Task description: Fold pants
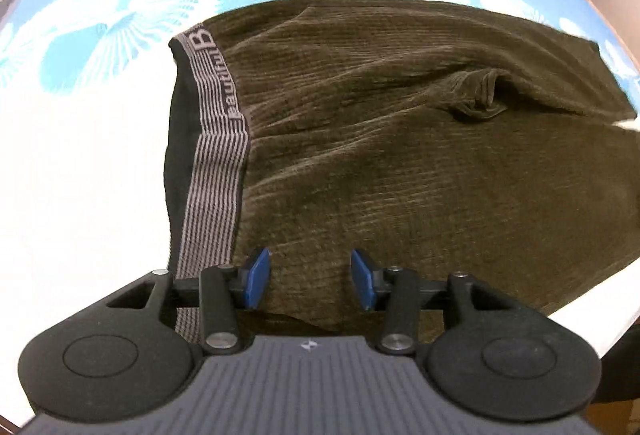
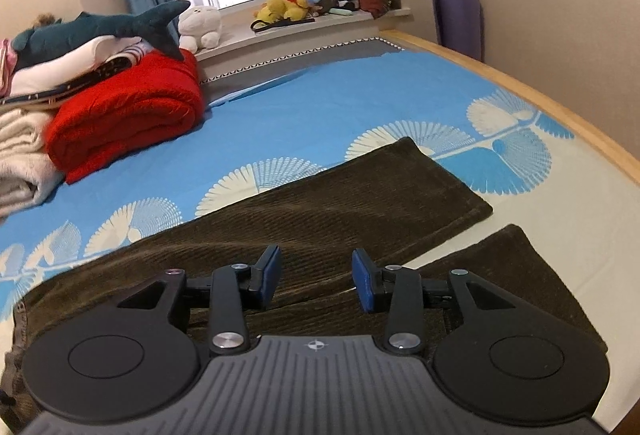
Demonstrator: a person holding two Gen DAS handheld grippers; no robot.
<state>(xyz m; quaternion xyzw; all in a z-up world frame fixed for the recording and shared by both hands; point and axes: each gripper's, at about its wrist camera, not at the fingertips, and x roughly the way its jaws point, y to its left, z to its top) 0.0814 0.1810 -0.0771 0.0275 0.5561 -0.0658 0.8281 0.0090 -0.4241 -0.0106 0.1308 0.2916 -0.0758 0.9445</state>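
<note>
Brown pants (image 1: 380,139) lie flat on the bed (image 1: 80,163); left hand-held gripper (image 1: 311,281) hovers jaws apart, empty, near the waistband (image 1: 218,139); right hand-held gripper (image 2: 316,281) likewise parted over the legs.

Left claw (image 1: 310,277) tilted steeply downward, jaws parted, blue pads (image 1: 256,277) facing each other across clear gap, nothing gripped. Right claw (image 2: 316,281) angled more shallowly forward, jaws likewise parted, blue pads (image 2: 366,285) apart, nothing clamped between. No hand or sleeve visible.
</note>
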